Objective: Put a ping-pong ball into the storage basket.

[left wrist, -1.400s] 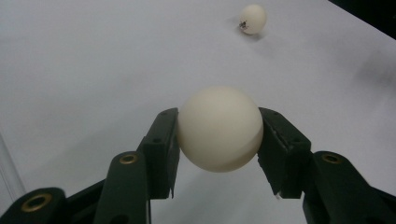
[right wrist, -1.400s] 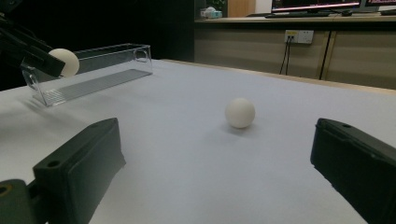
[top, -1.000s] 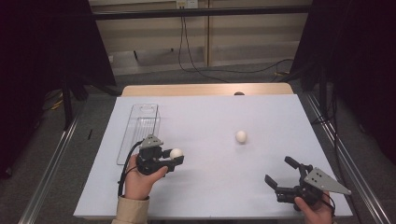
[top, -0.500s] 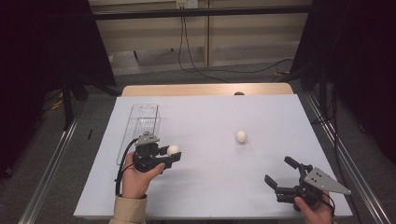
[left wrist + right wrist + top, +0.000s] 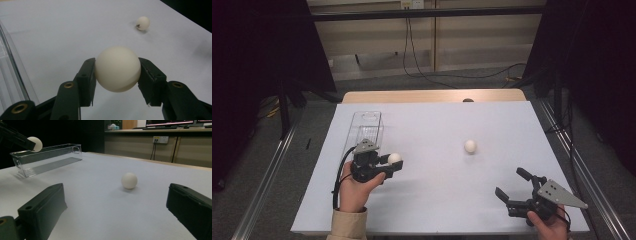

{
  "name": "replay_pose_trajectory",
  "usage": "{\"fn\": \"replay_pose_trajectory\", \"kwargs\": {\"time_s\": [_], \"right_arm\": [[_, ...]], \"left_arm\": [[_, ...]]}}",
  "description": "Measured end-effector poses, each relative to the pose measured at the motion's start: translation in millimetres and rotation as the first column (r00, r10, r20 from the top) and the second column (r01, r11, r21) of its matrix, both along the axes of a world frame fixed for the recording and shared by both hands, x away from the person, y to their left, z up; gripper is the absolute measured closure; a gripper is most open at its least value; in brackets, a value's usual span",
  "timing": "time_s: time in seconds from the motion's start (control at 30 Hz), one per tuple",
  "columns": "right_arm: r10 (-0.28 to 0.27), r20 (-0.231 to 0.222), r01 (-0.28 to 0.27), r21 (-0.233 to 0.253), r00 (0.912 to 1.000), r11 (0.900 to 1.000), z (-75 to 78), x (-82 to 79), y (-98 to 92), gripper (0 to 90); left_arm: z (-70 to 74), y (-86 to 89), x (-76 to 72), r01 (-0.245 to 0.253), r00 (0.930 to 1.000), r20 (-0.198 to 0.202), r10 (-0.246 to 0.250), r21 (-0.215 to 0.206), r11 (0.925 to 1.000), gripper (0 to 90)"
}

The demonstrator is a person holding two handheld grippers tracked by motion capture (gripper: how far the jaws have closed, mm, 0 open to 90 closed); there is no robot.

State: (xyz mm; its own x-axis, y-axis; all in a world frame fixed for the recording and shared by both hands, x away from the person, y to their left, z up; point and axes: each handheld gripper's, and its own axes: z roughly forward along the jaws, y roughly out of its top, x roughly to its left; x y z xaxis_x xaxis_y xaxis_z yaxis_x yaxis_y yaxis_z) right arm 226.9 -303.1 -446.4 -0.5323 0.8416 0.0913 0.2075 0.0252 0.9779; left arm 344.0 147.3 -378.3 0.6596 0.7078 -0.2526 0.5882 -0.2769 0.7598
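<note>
Ball [image 5: 117,68], pinched across its middle by the left gripper [image 5: 388,165] beside the clear box [image 5: 366,131], looks light, smooth and prone to slip, while the right gripper [image 5: 517,191] waits spread

Light falls evenly from overhead onto the white table [image 5: 437,125], which stays bright while the room on both sides sinks into near black. Ahead of the right gripper [image 5: 115,220], the loose ball [image 5: 129,180] casts a soft, faint shadow. The 2 jaws nearest that lens are blurred. Between the left gripper's [image 5: 116,82] jaws the held ball [image 5: 117,68] looks sharp, without glare; the clear box [image 5: 10,75] beside it smears.
</note>
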Motion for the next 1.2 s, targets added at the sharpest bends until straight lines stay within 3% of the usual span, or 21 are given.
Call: {"fn": "replay_pose_trajectory", "kwargs": {"time_s": [0.37,0.43,1.2], "right_arm": [[0.000,0.001,0.000,-0.001,1.0000,1.000,0.1,0.0,0.0,1.7],[0.000,0.001,0.000,0.000,1.0000,1.000,0.1,0.0,0.0,1.8],[-0.003,0.005,0.003,0.002,1.0000,1.000,0.3,0.1,-0.4,1.7]], "left_arm": [[2.7,6.4,2.1,-0.021,0.9998,0.004,0.021,0.000,0.9998,51.2],[4.1,6.9,1.9,-0.029,0.9995,0.010,0.028,0.018,0.9994,51.2],[10.1,24.8,5.3,-0.086,0.9962,0.016,0.086,-0.015,0.9962,51.2]]}}
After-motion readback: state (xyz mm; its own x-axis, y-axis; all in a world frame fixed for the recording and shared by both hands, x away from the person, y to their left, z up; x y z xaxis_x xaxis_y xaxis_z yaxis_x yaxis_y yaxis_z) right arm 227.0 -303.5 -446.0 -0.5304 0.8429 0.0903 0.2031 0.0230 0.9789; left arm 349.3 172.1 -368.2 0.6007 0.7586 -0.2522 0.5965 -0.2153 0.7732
